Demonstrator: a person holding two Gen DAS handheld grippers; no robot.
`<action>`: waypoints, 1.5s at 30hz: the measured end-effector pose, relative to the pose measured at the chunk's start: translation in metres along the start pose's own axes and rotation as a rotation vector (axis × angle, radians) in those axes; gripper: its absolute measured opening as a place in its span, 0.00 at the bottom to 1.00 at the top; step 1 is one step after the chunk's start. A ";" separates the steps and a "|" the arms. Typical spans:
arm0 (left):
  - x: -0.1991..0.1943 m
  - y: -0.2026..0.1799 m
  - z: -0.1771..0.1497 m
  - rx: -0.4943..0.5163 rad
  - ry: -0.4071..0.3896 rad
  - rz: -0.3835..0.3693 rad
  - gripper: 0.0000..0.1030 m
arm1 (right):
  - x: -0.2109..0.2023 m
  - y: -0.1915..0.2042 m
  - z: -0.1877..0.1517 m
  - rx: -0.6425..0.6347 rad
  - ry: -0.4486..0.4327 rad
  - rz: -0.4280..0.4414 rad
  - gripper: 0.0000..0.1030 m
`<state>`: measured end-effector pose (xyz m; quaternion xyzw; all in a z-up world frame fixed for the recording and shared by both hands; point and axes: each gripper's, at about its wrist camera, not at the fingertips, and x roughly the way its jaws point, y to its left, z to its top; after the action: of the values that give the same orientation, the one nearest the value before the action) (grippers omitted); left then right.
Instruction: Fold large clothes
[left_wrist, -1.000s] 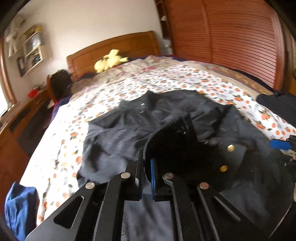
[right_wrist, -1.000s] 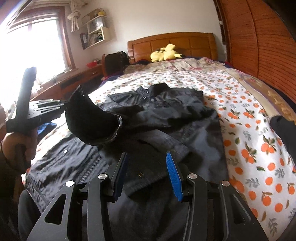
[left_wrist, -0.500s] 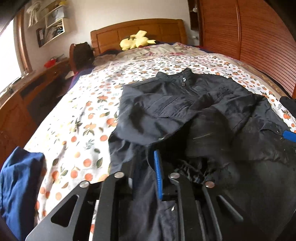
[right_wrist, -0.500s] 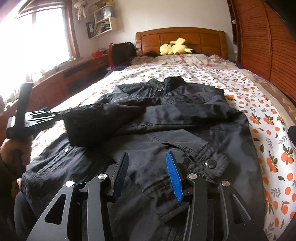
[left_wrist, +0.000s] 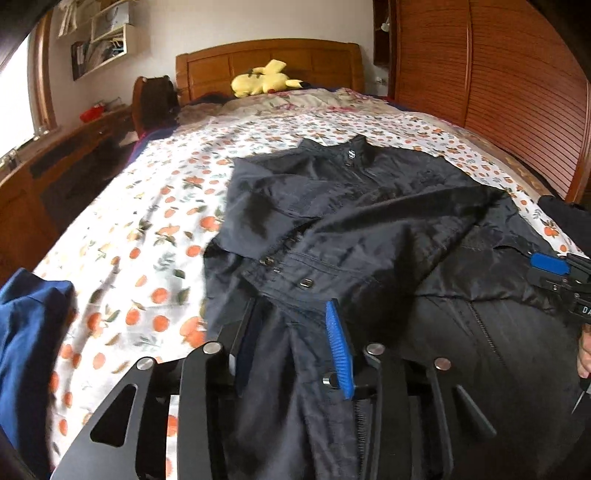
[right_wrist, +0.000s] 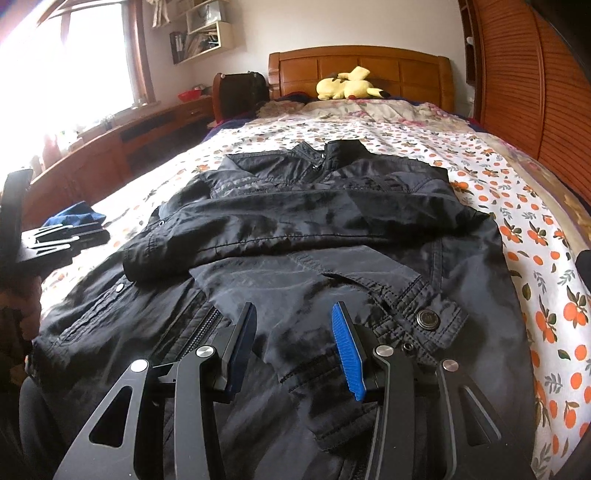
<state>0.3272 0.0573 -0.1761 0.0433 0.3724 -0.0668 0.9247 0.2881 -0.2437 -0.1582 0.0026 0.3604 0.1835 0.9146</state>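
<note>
A black jacket (left_wrist: 369, 221) (right_wrist: 332, 221) lies spread on the bed, collar toward the headboard, with both sleeves laid across its front. The upper sleeve (right_wrist: 240, 232) ends in a snap cuff (left_wrist: 295, 273) just ahead of my left gripper (left_wrist: 291, 336). The left jaws are opening, and only flat jacket cloth lies under the gap; the pads press on nothing. My right gripper (right_wrist: 295, 332) stands open low over the lower sleeve, whose buttoned cuff (right_wrist: 424, 317) lies just to its right. Each gripper also shows at the edge of the other's view.
The bed's orange-print sheet (left_wrist: 147, 240) (right_wrist: 535, 240) shows on both sides of the jacket. A blue garment (left_wrist: 26, 350) lies at the bed's left edge. A yellow plush toy (right_wrist: 347, 86) rests by the headboard. Louvred wooden doors (left_wrist: 517, 92) stand right, a desk (right_wrist: 110, 147) left.
My left gripper carried the raised sleeve cuff down onto the jacket, let it go and drew back to the left. The sleeve now lies flat. The right gripper stayed open.
</note>
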 end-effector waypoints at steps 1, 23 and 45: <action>0.003 -0.004 -0.001 -0.002 0.010 -0.016 0.39 | 0.000 0.000 0.000 0.000 0.000 0.000 0.40; 0.004 -0.044 -0.004 0.002 0.048 -0.120 0.02 | -0.015 -0.013 -0.003 -0.013 -0.022 -0.031 0.54; -0.085 -0.042 -0.051 -0.034 -0.083 -0.050 0.99 | -0.012 -0.003 0.001 -0.026 -0.019 -0.009 0.54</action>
<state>0.2251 0.0304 -0.1551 0.0154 0.3357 -0.0853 0.9380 0.2813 -0.2503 -0.1496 -0.0091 0.3493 0.1838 0.9188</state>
